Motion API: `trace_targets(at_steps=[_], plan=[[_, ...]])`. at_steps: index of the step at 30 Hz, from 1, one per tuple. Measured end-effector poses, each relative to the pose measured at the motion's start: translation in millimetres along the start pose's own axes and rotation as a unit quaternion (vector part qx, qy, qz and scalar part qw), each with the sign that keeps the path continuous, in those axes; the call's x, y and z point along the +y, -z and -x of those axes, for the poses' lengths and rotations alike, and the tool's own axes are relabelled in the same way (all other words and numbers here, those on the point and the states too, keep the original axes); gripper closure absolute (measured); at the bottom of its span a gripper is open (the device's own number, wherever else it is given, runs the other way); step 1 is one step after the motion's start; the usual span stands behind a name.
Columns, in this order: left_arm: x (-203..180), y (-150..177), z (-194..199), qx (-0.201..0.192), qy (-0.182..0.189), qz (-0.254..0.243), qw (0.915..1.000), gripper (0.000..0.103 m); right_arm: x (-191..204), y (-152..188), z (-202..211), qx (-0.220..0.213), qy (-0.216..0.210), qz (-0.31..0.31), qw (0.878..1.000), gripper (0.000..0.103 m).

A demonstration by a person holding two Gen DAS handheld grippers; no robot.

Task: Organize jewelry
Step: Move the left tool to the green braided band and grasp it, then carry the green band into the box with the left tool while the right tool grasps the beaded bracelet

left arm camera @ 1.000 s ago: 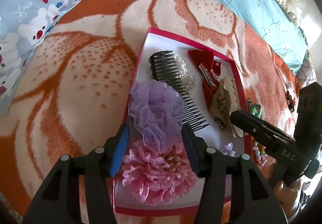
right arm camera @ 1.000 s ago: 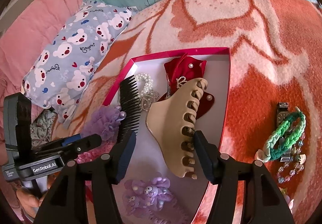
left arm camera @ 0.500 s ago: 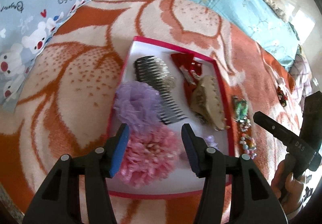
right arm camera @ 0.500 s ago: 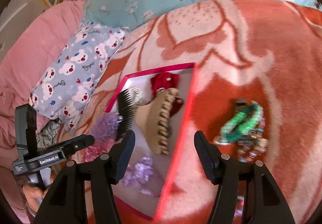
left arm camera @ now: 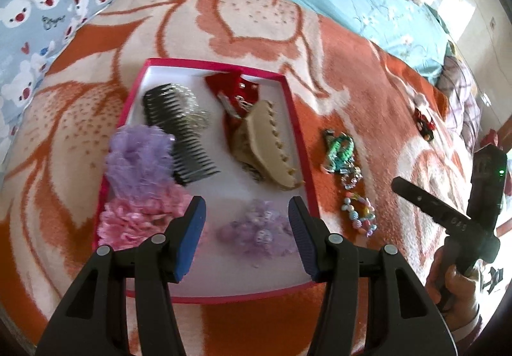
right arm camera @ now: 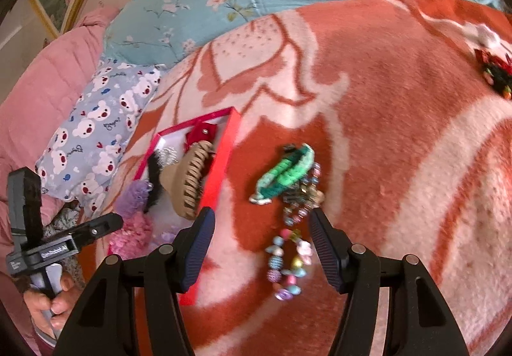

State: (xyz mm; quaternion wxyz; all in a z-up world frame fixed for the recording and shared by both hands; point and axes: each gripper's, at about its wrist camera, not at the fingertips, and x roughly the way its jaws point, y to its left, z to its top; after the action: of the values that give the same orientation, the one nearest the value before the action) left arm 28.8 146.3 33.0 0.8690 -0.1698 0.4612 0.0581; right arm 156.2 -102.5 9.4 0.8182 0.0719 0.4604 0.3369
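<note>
Blue pads, right gripper (right arm camera: 260, 247): fingers spread fairly wide with nothing between the pads; they hang over the bead bracelet, which shows in the gap below them.
Blue pads, left gripper (left arm camera: 246, 234): fingers about half open, holding nothing, poised above the near end of the box.
Bead bracelet (right arm camera: 288, 263): a loop of pastel beads, pink, blue and yellow, lying flat on the blanket just outside the box's near right wall. Handling: likely light and limp, and the round beads may roll or slip between the pads. Best taken across 1 side of the loop, so it hangs free when lifted.
Purple flower clip (left arm camera: 259, 229): soft, pale lilac, blurred, on the box floor under the left gripper.
Pink ruffle (left arm camera: 137, 218) and lilac ruffle (left arm camera: 137, 157): 2 soft, frilly pieces in the box's left side, touching each other.
Box (left arm camera: 300, 145): shallow, red rim, white floor, resting on the bed.
Green braided band (right arm camera: 283, 173): beyond the bead bracelet, touching a second string of glassy beads (right arm camera: 299, 205); soft cord, easy to pinch mid-length, though the 2 may drag together.
Beige claw clip (left arm camera: 265, 151): stiff plastic, teeth to the right, against the box's right wall.
Black comb (left arm camera: 179, 138): rigid, left of the claw clip, partly over a pearly piece.
Red bow (left arm camera: 230, 87): at the box's far end.
Dark red trinket (right arm camera: 494, 74): farthest out on the orange blanket (right arm camera: 400, 100), well apart from the rest.
</note>
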Motion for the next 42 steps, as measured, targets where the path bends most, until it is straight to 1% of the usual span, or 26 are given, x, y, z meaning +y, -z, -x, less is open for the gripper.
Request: trace_targets(at_steps=[3, 5, 6, 7, 8, 9, 10, 12, 15, 22, 25, 28, 33, 34, 35, 36, 37, 38, 42], plan=[[-9.1, 1.5, -3.5, 0.005, 0.004, -0.008, 1.0000, 0.050, -8.2, 8.6, -8.6, 0.014, 0.016, 0.003, 1.000, 0.041], [-14.7, 1.6, -5.6, 0.008, 0.006, -0.012, 0.9999, 0.050, -12.2, 13.9, -18.5, 0.031, 0.023, 0.006, 0.999, 0.048], [-17.9, 1.1, -6.8, 0.009, 0.007, -0.015, 0.9998, 0.050, -13.9, 17.3, -25.1, 0.043, 0.029, 0.008, 0.999, 0.056], [-20.5, 0.8, -7.4, 0.010, 0.009, -0.018, 0.9998, 0.050, -14.8, 20.9, -29.9, 0.051, 0.033, 0.011, 0.998, 0.062], [-24.2, 0.1, -8.6, 0.011, 0.010, -0.022, 0.9997, 0.050, -15.3, 23.5, -35.4, 0.058, 0.038, 0.014, 0.997, 0.065], [-28.4, -1.2, -10.0, 0.011, 0.011, -0.026, 0.9995, 0.050, -15.7, 24.8, -38.7, 0.061, 0.043, 0.018, 0.997, 0.072], [-31.7, -2.5, -11.3, 0.012, 0.012, -0.030, 0.9994, 0.050, -15.2, 26.0, -41.2, 0.063, 0.052, 0.026, 0.996, 0.083], [-39.6, -5.9, -15.2, 0.014, 0.015, -0.039, 0.9990, 0.050, -14.5, 26.1, -42.9, 0.066, 0.065, 0.035, 0.995, 0.097], [-55.6, -12.1, -23.5, 0.019, 0.022, -0.056, 0.9980, 0.050, -17.5, 23.5, -36.8, 0.059, 0.064, 0.038, 0.995, 0.098], [-102.4, -26.4, -57.7, 0.035, 0.035, -0.111, 0.9926, 0.050, -43.2, 4.4, 4.9, 0.004, 0.070, 0.008, 0.997, 0.098], [-119.3, -32.0, -78.7, 0.047, 0.034, -0.132, 0.9896, 0.050, -59.2, -2.9, 23.3, -0.018, 0.068, -0.013, 0.997, 0.098], [-133.8, -35.3, -97.0, 0.056, 0.030, -0.147, 0.9872, 0.050, -70.6, -7.9, 34.2, -0.030, 0.057, -0.029, 0.997, 0.098], [-154.3, -40.1, -128.9, 0.073, 0.014, -0.171, 0.9824, 0.051, -80.3, -10.1, 38.0, -0.037, 0.040, -0.049, 0.997, 0.098], [-156.6, -40.4, -136.0, 0.077, 0.006, -0.174, 0.9816, 0.052, -82.0, -10.2, 37.6, -0.037, 0.038, -0.051, 0.997, 0.098], [-157.5, -40.7, -140.5, 0.079, -0.001, -0.176, 0.9811, 0.062, -82.7, -10.4, 37.4, -0.037, 0.037, -0.051, 0.997, 0.098], [-158.0, -40.7, -144.3, 0.080, -0.007, -0.180, 0.9804, 0.079, -83.1, -10.7, 37.4, -0.038, 0.034, -0.053, 0.997, 0.098], [-158.0, -41.0, -146.6, 0.080, -0.010, -0.183, 0.9798, 0.088, -82.9, -11.5, 36.8, -0.038, 0.032, -0.054, 0.997, 0.098], [-157.3, -41.3, -147.8, 0.082, -0.005, -0.183, 0.9797, 0.094, -82.4, -11.8, 37.0, -0.039, 0.030, -0.054, 0.997, 0.098], [-151.8, -40.2, -140.4, 0.074, 0.006, -0.178, 0.9813, 0.094, -77.6, -13.2, 40.2, -0.043, 0.023, -0.049, 0.998, 0.098]])
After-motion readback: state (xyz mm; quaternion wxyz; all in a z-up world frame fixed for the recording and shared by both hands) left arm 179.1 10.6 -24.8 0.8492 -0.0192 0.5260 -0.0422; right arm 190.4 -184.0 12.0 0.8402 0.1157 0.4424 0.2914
